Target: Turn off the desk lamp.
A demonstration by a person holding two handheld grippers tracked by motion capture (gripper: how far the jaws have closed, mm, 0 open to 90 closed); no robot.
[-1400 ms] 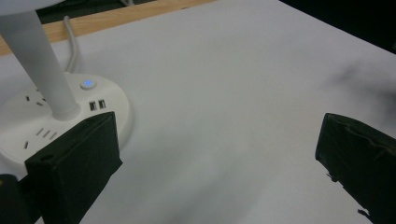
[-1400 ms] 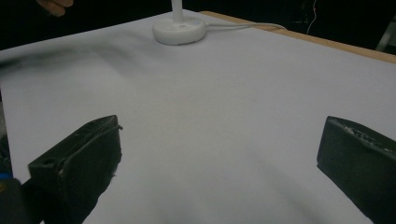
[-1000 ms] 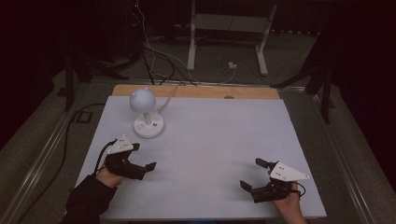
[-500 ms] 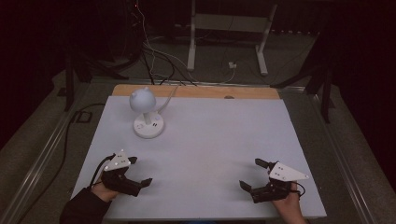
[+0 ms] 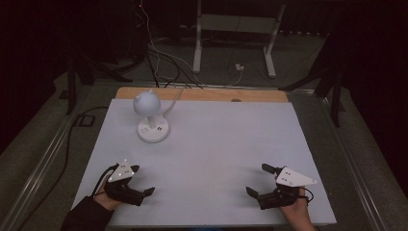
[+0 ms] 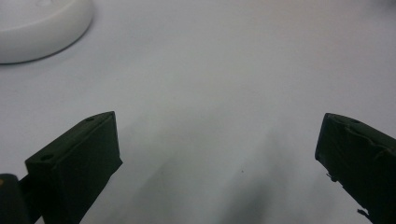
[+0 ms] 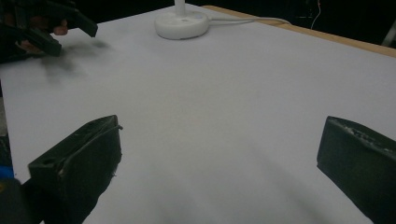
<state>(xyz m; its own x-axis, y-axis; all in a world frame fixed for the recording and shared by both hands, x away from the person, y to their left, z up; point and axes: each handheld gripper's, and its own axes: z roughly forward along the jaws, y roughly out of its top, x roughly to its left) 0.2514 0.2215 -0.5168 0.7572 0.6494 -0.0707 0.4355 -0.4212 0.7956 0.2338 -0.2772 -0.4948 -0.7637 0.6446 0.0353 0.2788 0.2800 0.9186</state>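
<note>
A small white desk lamp [image 5: 150,115] with a round head and a round base stands at the back left of the white table [image 5: 216,144]. Its base shows at the top left in the left gripper view [image 6: 42,28] and at the top in the right gripper view [image 7: 182,23]. My left gripper [image 5: 142,180] rests open near the front left edge, nothing between its jaws. My right gripper [image 5: 260,179] is open near the front right edge, also holding nothing. In the right gripper view, the left gripper [image 7: 70,32] appears at the top left.
The lamp's white cord [image 5: 174,98] runs off the back of the table over a wooden strip [image 5: 260,95]. Behind the table, cables [image 5: 159,53] lie on the floor and a white metal stand [image 5: 235,33] rises. A rail [image 5: 43,163] borders the left side.
My left gripper has drawn back toward the front left edge of the table, away from the lamp. The right gripper has stayed in place.
</note>
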